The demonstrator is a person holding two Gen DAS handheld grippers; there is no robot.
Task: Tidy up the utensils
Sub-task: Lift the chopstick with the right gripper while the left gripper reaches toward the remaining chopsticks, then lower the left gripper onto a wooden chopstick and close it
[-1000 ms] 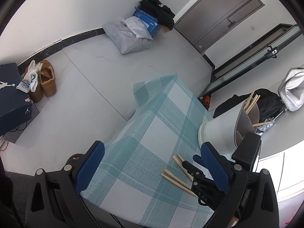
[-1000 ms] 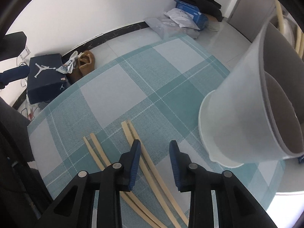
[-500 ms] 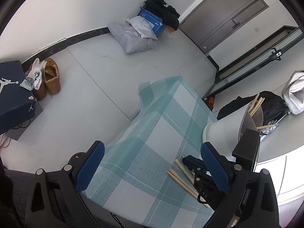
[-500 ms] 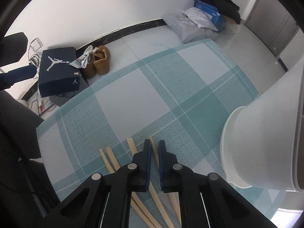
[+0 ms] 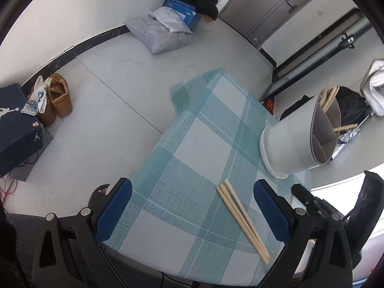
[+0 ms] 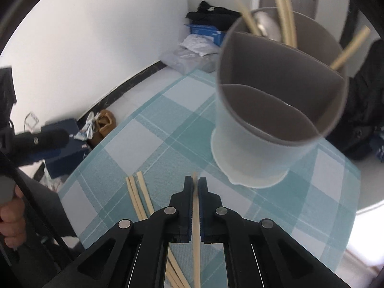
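Pale, slim wooden chopstick (image 6: 195, 206), straight, square-tipped

The right gripper (image 6: 195, 187) pinches its fingers together, pointing toward 12 o'clock, while the left gripper (image 5: 192, 212) hangs with fingers spread wide.

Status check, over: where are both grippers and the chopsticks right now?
Right gripper shut on one chopstick. Left gripper open, empty. Three chopsticks on tablecloth. Holder path clear.

Two steep downward wrist views, both sharing the checked tablecloth (image 5: 192, 144) and utensil holder (image 6: 276, 124).
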